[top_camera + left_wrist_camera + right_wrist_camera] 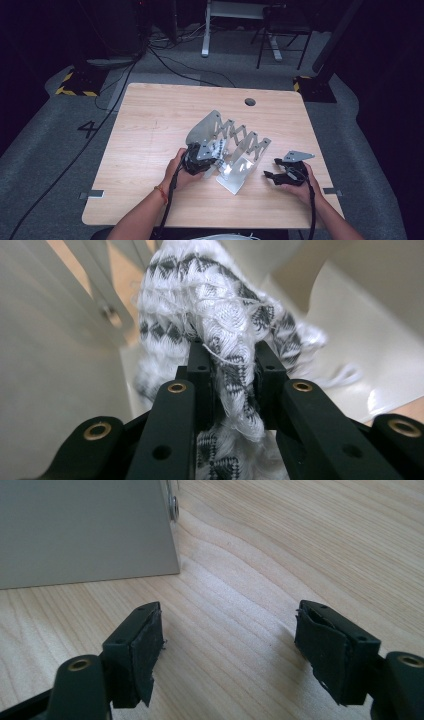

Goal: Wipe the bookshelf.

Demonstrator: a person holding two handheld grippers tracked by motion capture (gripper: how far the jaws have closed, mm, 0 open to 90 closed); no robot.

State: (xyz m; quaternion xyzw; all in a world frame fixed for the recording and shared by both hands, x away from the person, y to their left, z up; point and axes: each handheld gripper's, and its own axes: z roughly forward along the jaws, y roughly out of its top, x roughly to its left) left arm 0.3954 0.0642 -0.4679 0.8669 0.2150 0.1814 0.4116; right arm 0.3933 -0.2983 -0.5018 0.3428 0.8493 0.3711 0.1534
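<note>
**Cloth going into the rack**

On the table [150, 115], seen from the high view, a metal rack [235, 142] stands slantwise, its plates fanned from near right to far left. The left gripper [212, 156] reaches into its near end with a patterned cloth [218, 149] bunched at its tip. The right gripper [276, 176] rests apart, just right of the rack.

In the left gripper view, the jaws are clenched on the cloth [220, 330], a white knit with grey zigzags, pinched at a gathered fold between two rack plates [55, 365]. It looks light, soft and limp, with loose threads that could snag on plate edges. A pinch at a thick fold seems best. Its bunch runs straight ahead from the jaws, pointing into the slot.

In the right gripper view, the pads [145, 650] stand wide apart, grasping nothing, above bare wood beside the rack's base [85, 530].
</note>
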